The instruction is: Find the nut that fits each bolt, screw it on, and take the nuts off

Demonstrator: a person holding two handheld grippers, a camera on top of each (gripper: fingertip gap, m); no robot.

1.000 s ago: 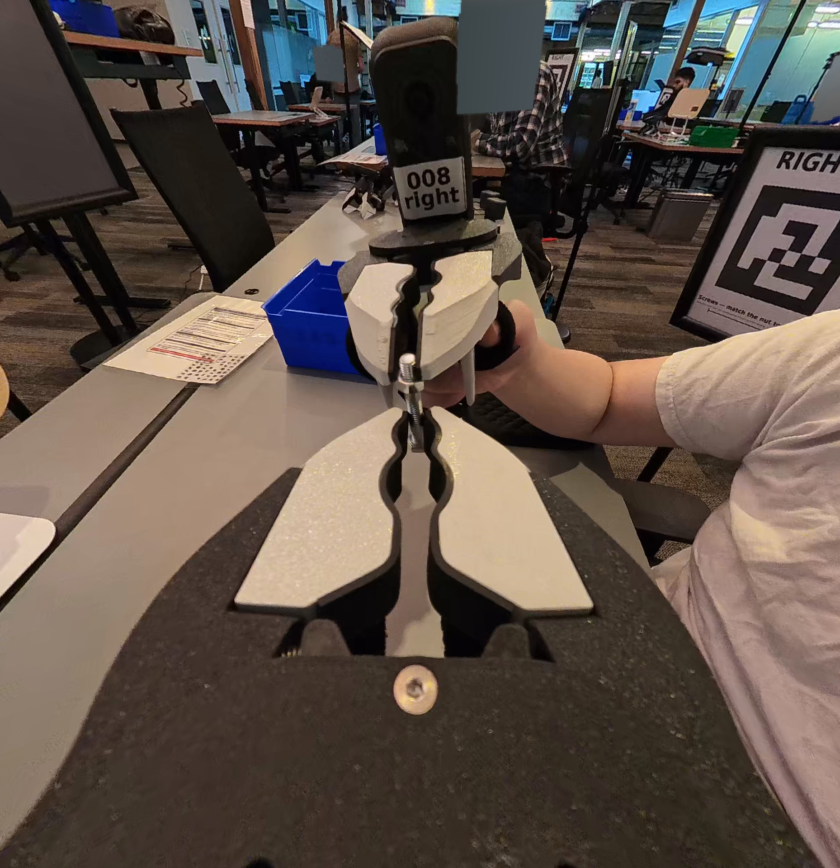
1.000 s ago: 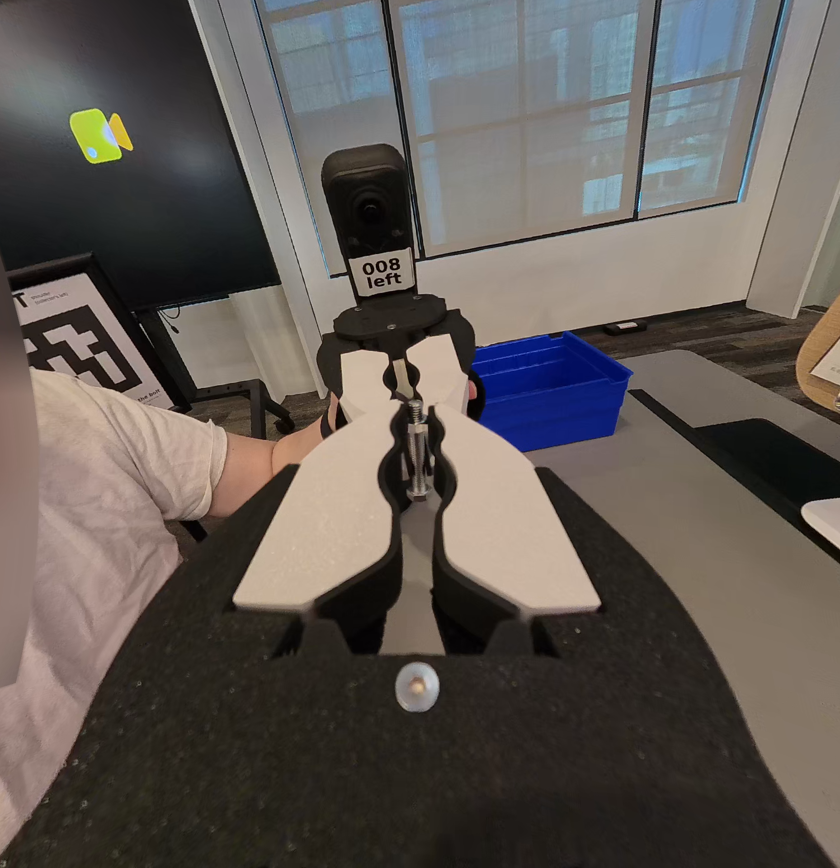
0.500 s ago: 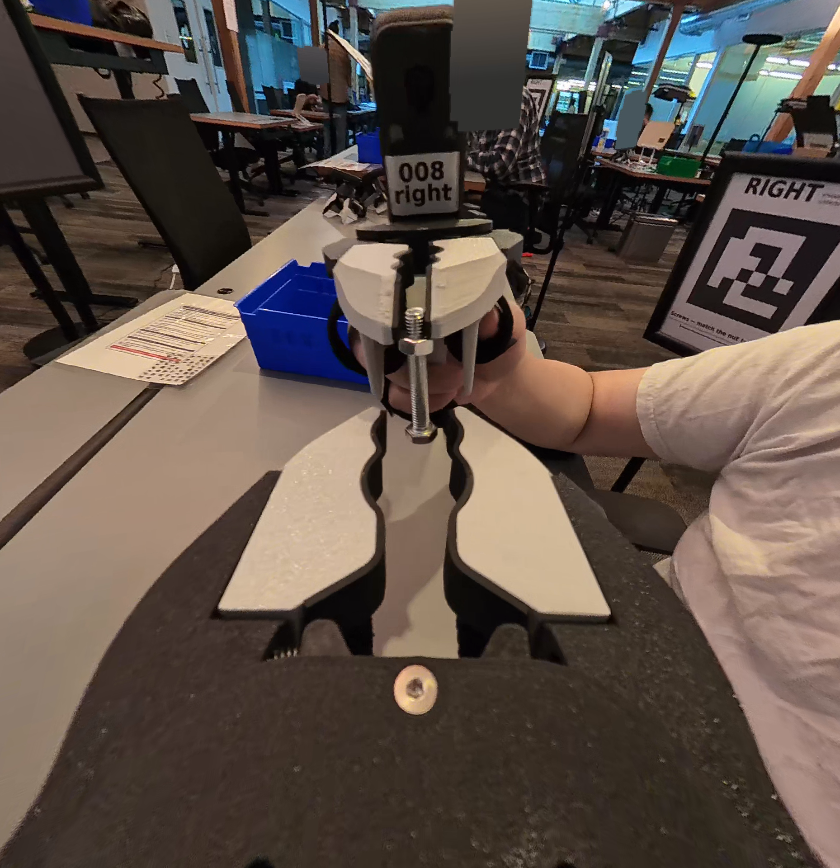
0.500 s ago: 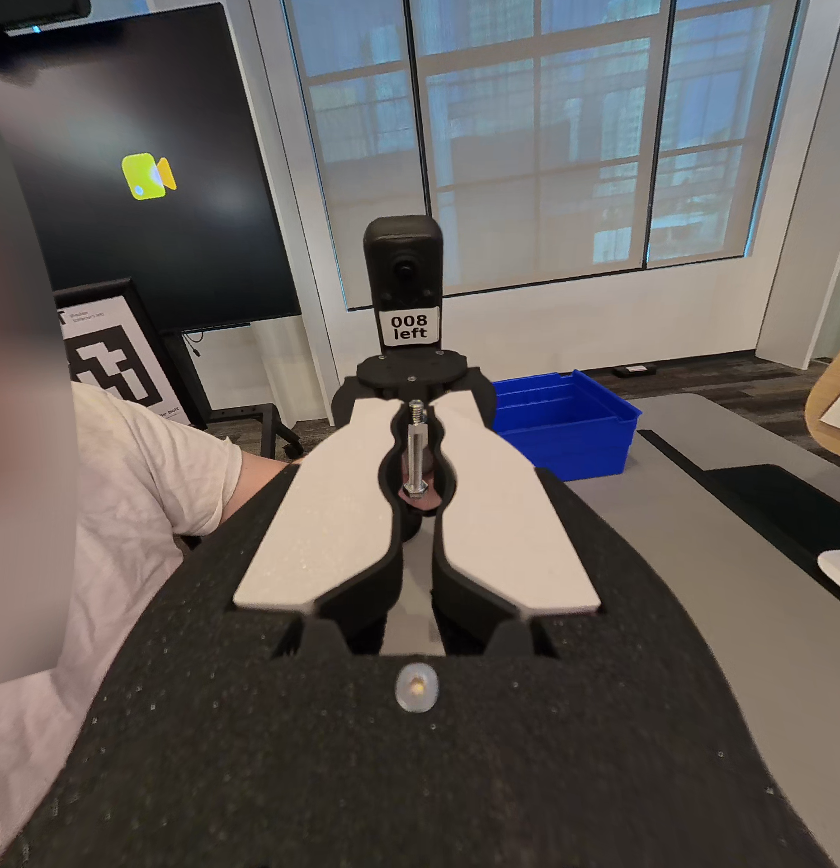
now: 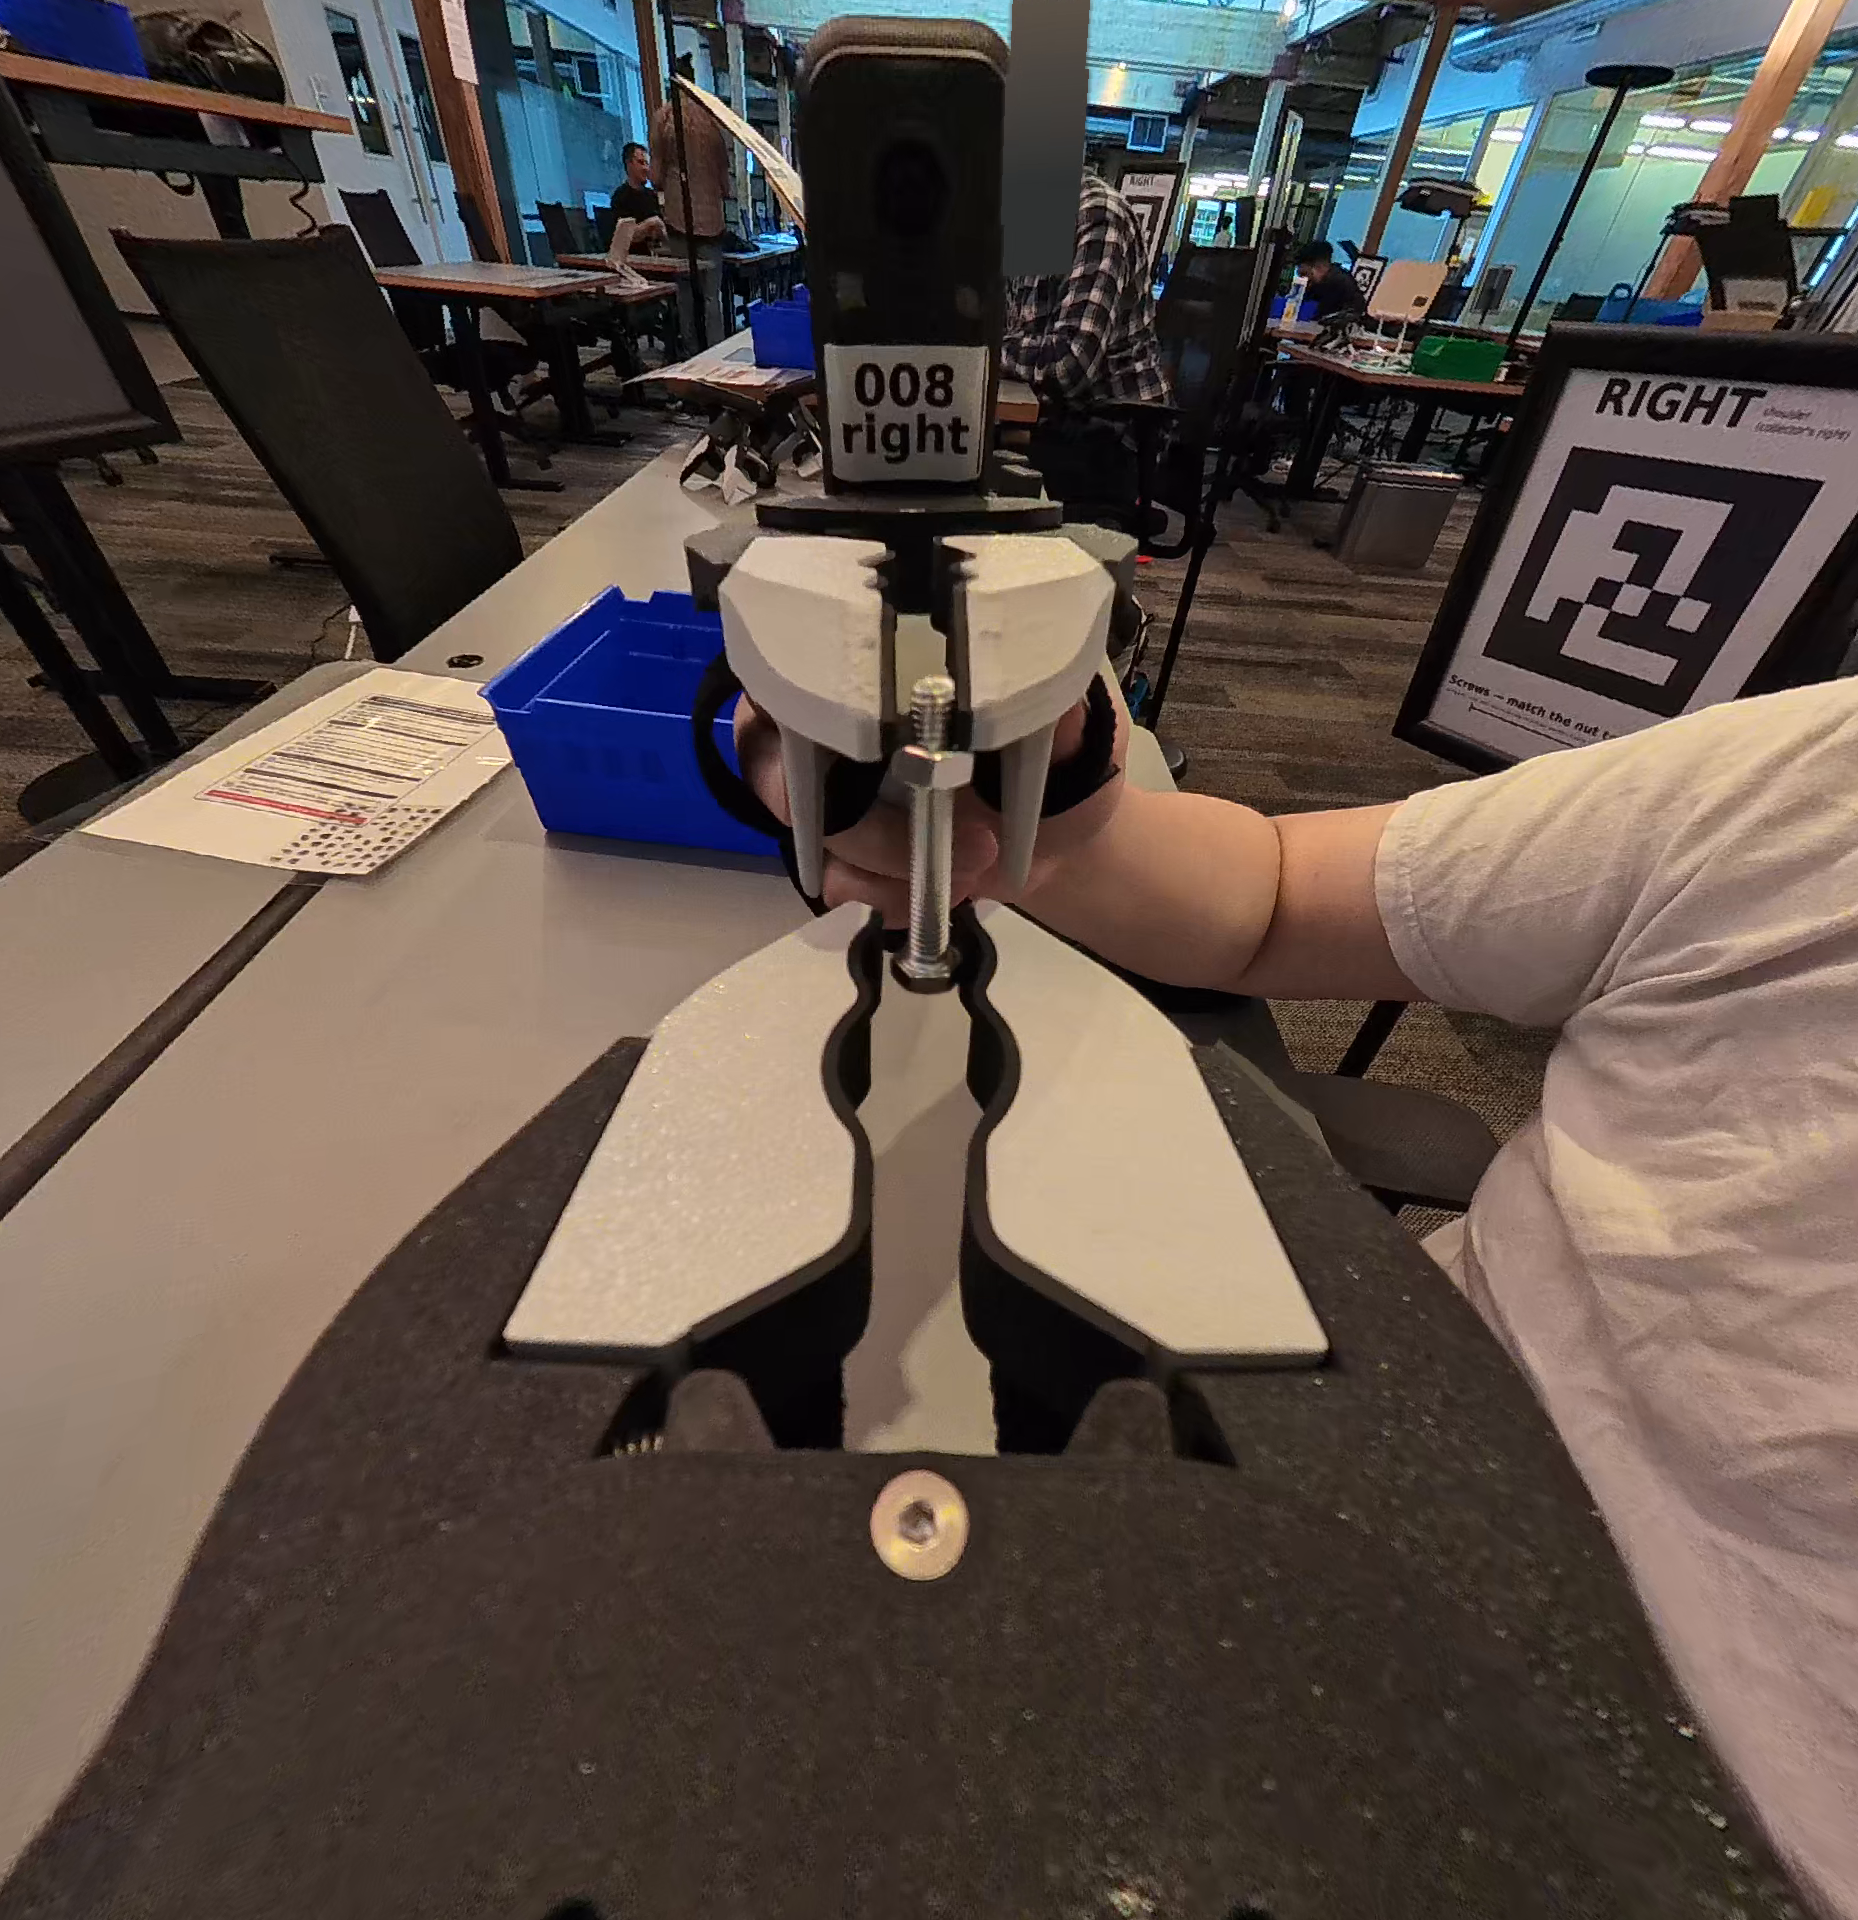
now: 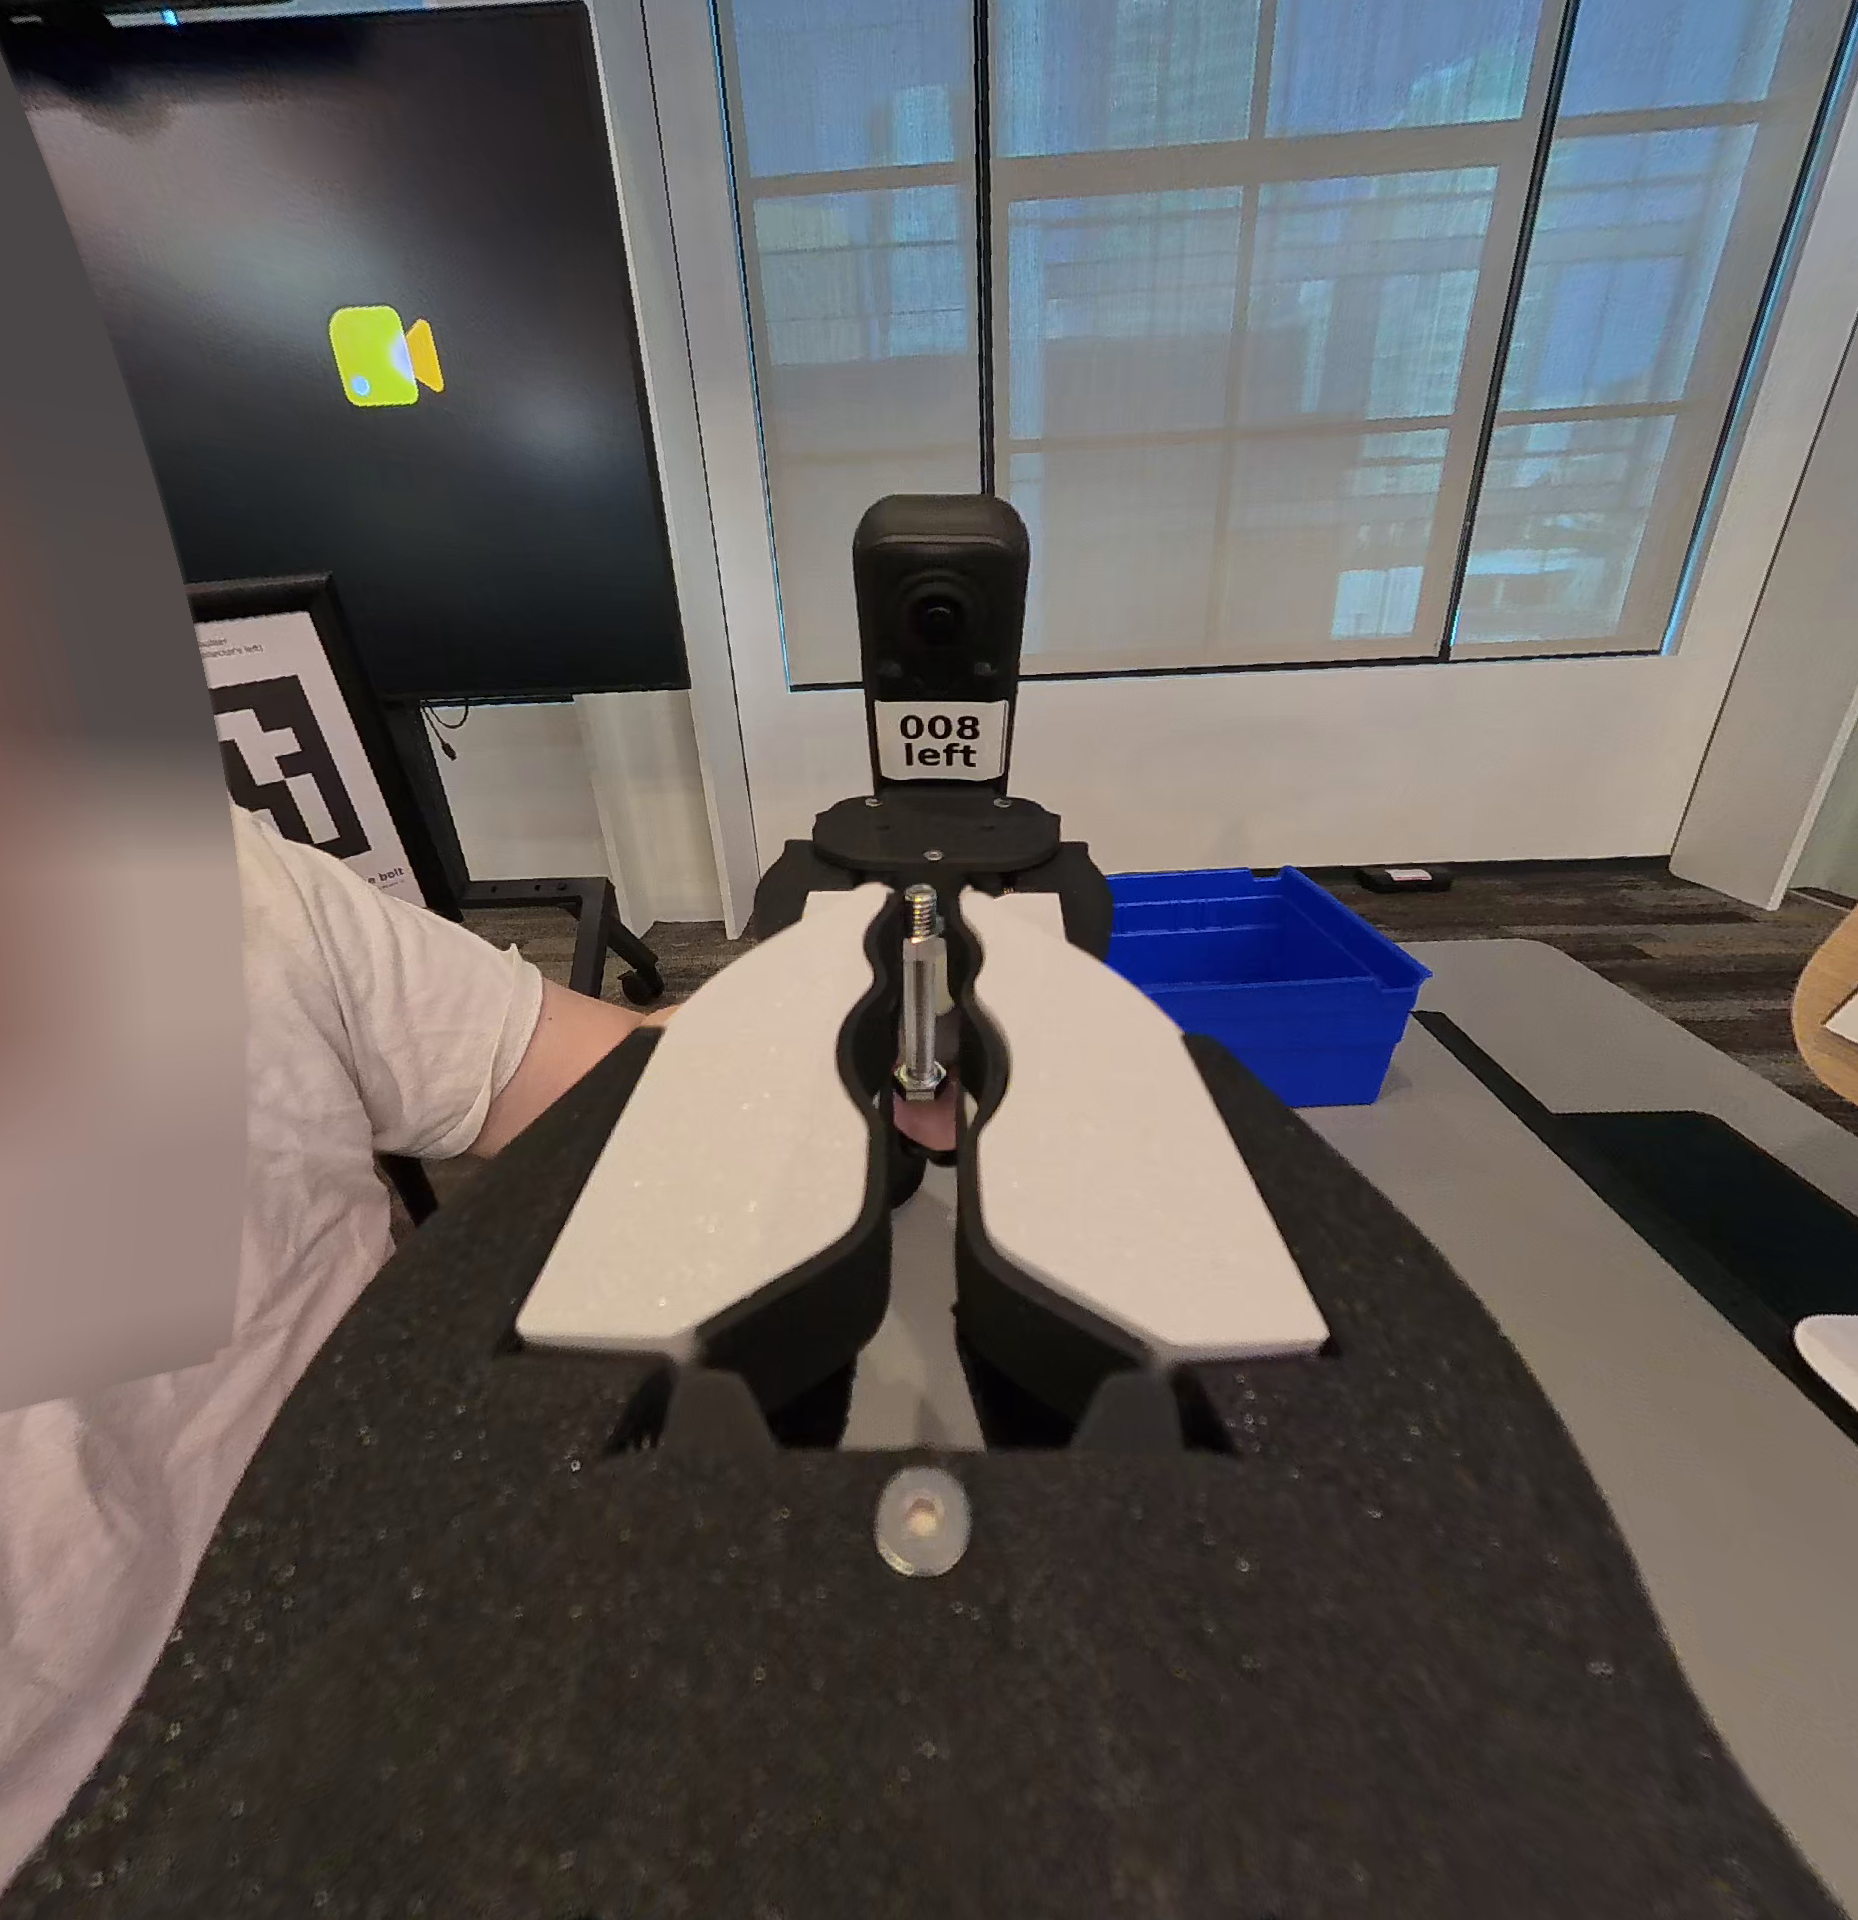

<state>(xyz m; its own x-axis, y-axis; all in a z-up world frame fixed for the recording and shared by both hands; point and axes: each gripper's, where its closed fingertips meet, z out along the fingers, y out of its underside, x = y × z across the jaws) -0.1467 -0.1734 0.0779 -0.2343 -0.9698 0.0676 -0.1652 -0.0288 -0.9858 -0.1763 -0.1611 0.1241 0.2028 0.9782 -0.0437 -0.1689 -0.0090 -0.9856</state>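
Bolt [image 5: 927,873] stands upright over the counter [image 5: 385,1039]. Its head sits low between the tips of the left hand-held gripper [image 5: 925,971], which is closed in round it. Higher up, the right hand-held gripper [image 6: 920,935] is clamped at the nut [image 5: 930,771], with a blue bin [image 5: 613,717] beyond. This looks like a re-grip partway through threading, so the next move is probably a twist along the bolt's axis. Half a second ago the left fingers stood wider apart.

A grey table [image 5: 364,1049] bears a blue bin [image 5: 613,748] and a printed sheet [image 5: 322,769].
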